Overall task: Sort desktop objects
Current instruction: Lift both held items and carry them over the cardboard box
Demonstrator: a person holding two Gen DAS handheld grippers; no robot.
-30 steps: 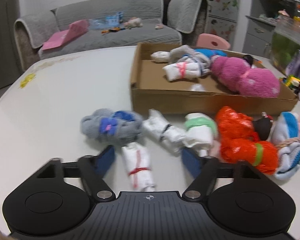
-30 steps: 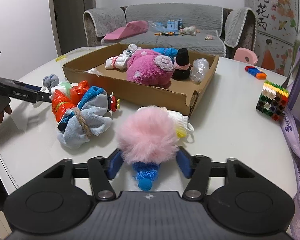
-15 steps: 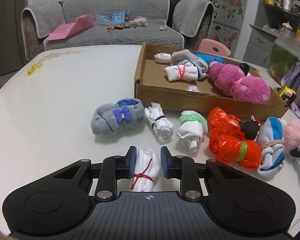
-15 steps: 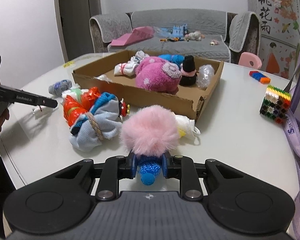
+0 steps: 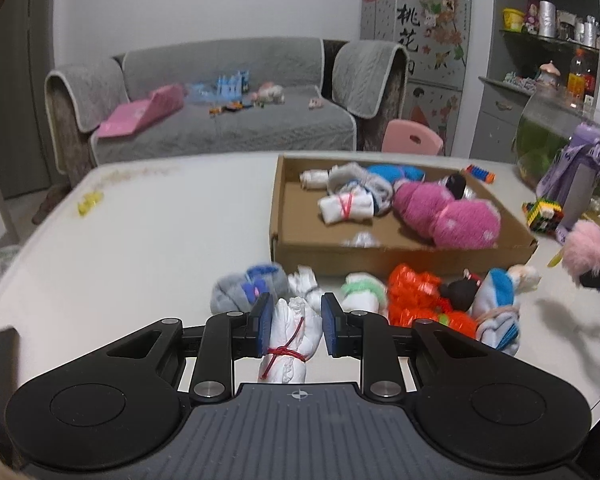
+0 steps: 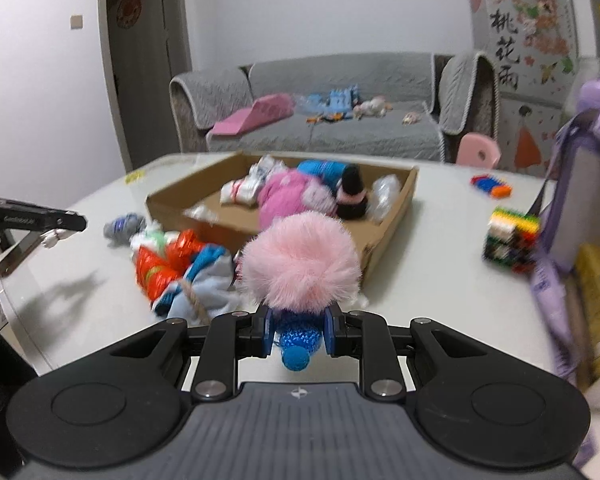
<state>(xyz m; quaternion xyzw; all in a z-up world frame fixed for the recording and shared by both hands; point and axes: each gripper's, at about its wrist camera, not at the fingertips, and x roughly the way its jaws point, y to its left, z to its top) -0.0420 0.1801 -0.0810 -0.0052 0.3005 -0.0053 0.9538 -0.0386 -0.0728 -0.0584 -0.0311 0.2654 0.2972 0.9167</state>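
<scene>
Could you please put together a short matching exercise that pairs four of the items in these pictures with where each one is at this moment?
Items:
1. white bundle tied with red string
2. pink pom-pom toy
3. magenta plush
4. orange bundle

Places:
A. lying inside the cardboard box
B. lying on the table in front of the box
C. clamped in the left hand-held gripper
D. clamped in the right hand-held gripper

Pairs: 1-C, 2-D, 3-A, 4-B
</scene>
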